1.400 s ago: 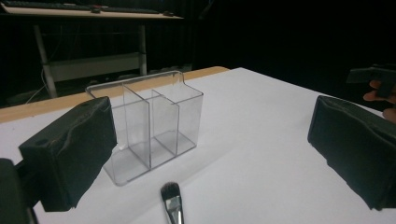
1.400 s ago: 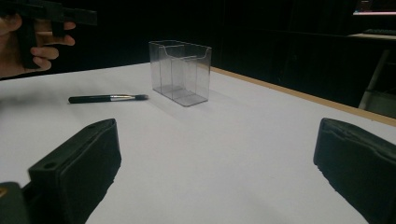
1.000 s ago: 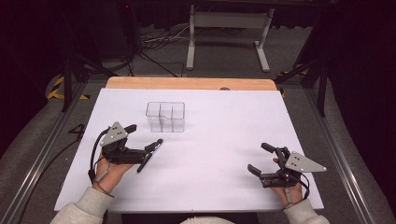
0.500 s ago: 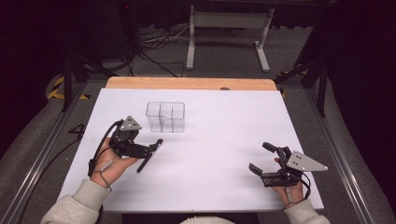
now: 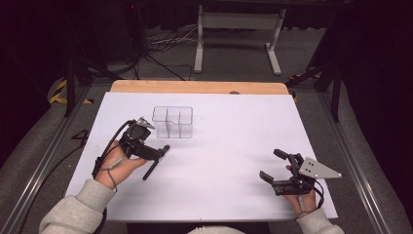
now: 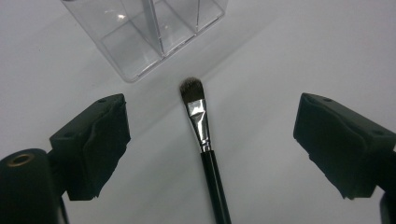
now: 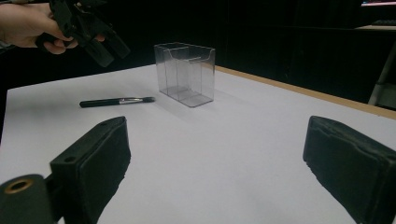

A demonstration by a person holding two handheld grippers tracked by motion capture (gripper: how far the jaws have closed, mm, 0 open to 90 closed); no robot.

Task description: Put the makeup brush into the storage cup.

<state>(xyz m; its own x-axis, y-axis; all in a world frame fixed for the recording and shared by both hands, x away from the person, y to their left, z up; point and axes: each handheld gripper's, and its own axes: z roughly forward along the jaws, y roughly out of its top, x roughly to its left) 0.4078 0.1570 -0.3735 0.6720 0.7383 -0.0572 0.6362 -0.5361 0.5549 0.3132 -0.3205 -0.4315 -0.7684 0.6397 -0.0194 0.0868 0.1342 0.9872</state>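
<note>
We are at the reach for the makeup brush (image 6: 205,154), which lies flat on the white bench (image 5: 234,146) just short of the clear organiser (image 5: 173,122), its bristle end pointing at the box and not touching it. Our left hand-held gripper (image 6: 210,140) hangs above the brush with its jaws spread wide — one to each side of the handle, neither in contact. The next move, as we judge it, calls for lowering until the pads straddle the black handle below the metal ferrule, then closing squarely so the thin shaft does not roll out. Our right hand-held gripper (image 5: 277,170) sits low at the near right of the bench, jaws likewise wide and holding nothing — well apart from the work. The organiser stands upright, divided into compartments by clear walls, and every compartment we can see into is empty.
</note>
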